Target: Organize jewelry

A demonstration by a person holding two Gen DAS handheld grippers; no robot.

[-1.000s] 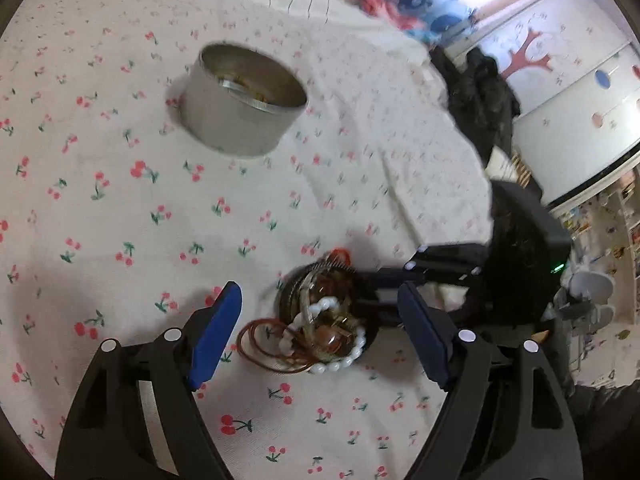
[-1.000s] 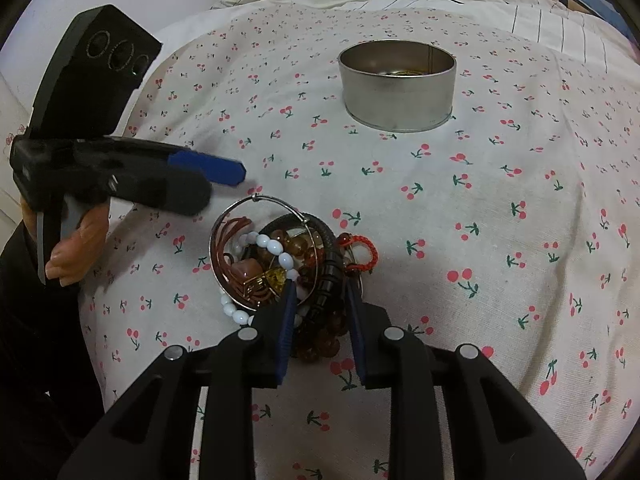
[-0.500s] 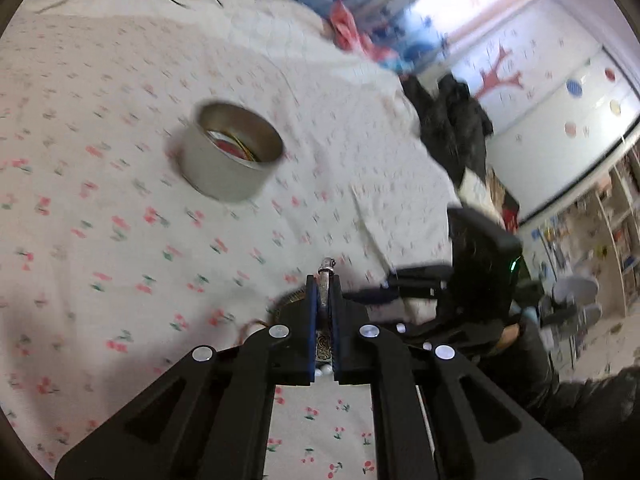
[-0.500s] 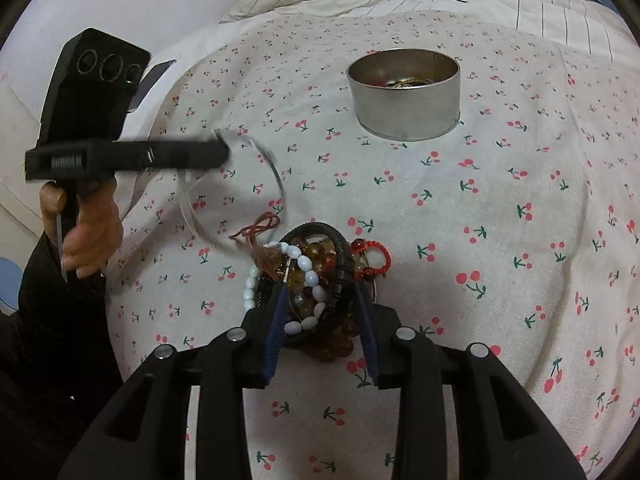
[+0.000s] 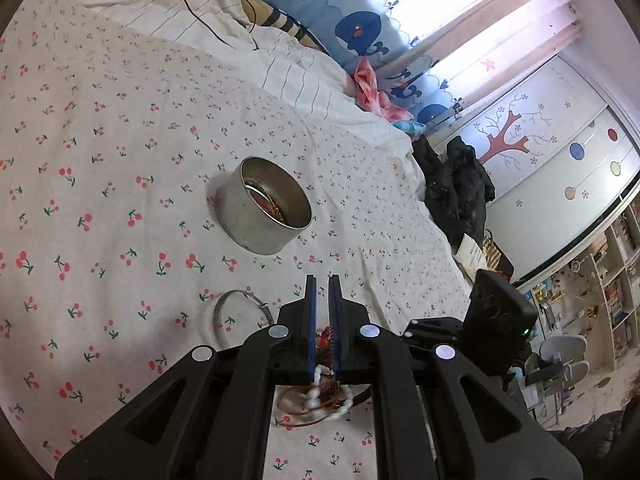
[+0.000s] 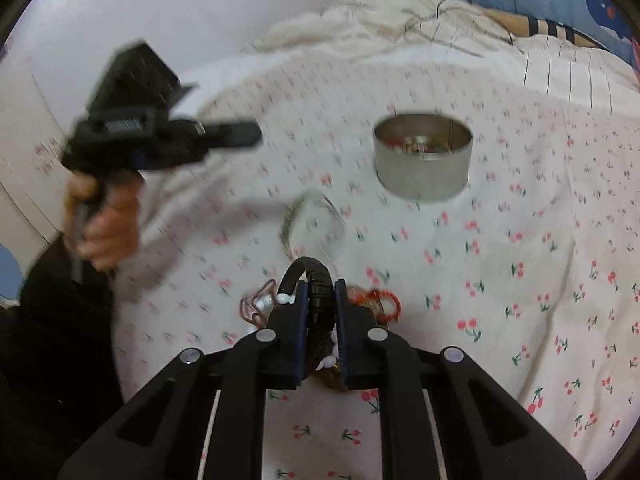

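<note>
My left gripper [image 5: 322,280] is shut with nothing between its pads; in the right wrist view it [image 6: 250,136] hovers blurred at the left, above the sheet. A silver bangle [image 5: 236,312] [image 6: 312,220] is apart from it, on the cherry-print sheet [image 5: 100,280]. My right gripper [image 6: 320,285] is closing, its pads pressing a black braided bracelet [image 6: 318,276] raised out of the jewelry pile [image 5: 320,400]. White beads [image 6: 282,299], brown cord [image 6: 256,308] and a red cord bracelet [image 6: 386,300] lie around it. The round metal tin [image 5: 264,216] [image 6: 422,156] stands beyond, with some jewelry inside.
A hand [image 6: 108,232] holds the left gripper's handle. Striped bedding with a black cable [image 5: 208,12] lies behind the tin. Dark clothes [image 5: 452,184] hang off the bed's right edge, with shelves [image 5: 600,280] and a wardrobe beyond.
My left gripper shut on the silver bangle, lifted it from the pile, and the bangle is now off its jaws. My right gripper closed on the black bracelet and rose.
</note>
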